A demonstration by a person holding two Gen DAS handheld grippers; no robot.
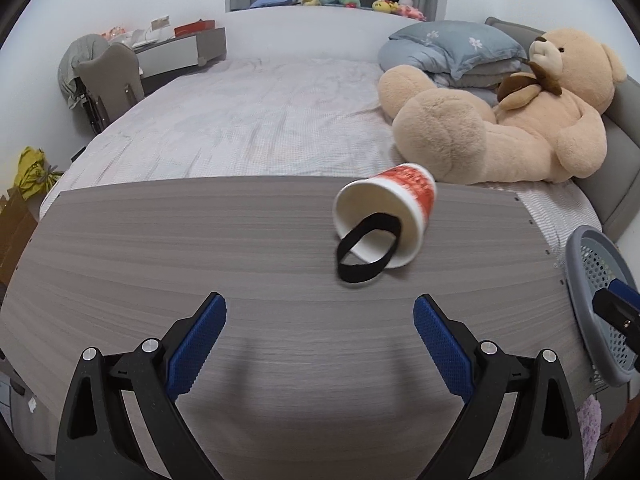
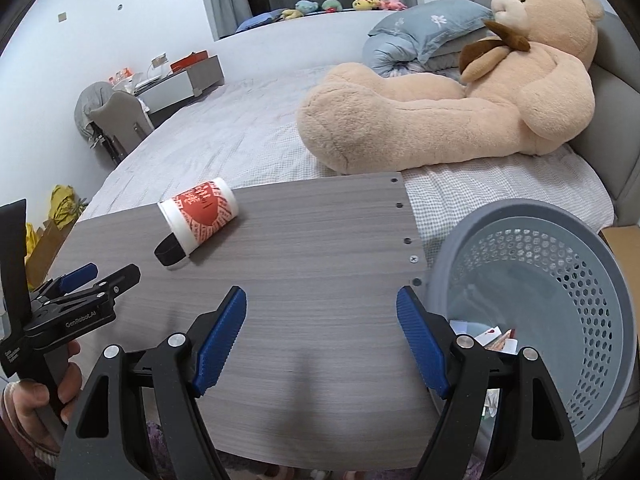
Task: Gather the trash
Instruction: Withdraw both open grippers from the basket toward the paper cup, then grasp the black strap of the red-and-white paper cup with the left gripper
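Lying on its side: paper cup (image 1: pixel 386 218), red-and-white print, mouth turned toward the left gripper's camera, far half of the bench (image 1: pixel 200 248).
Band: black loop (image 1: pixel 366 246) hangs out of the cup's mouth onto the wood.
Left gripper (image 1: pixel 320 344): blue fingers (image 1: pixel 196 346) spread wide, nothing between them, well short of the cup.
Right gripper (image 2: pixel 320 340): fingers released too, bare wood grain between them, cup off to its left.
Only the left view shows: the cup's white inside and the band running into it.
Only the right view shows: the cup's red printed side, plus the grey perforated basket (image 2: pixel 560 248) seen from above, paper scraps (image 2: pixel 496 338) at its bottom, standing just off the bench's right edge.
Also from the right camera: the left gripper from the side, a hand (image 2: pixel 36 396) wrapped round its handle.
Bench: grey wood-grain board, drilled holes along its right edge.
Room: bed (image 1: pixel 248 120) directly behind the bench, big tan teddy bear (image 1: pixel 520 120) sprawled on it against blue-grey pillows (image 1: pixel 452 48); small plush toys (image 1: pixel 352 0) on the sill; desk and chair by the far left wall.
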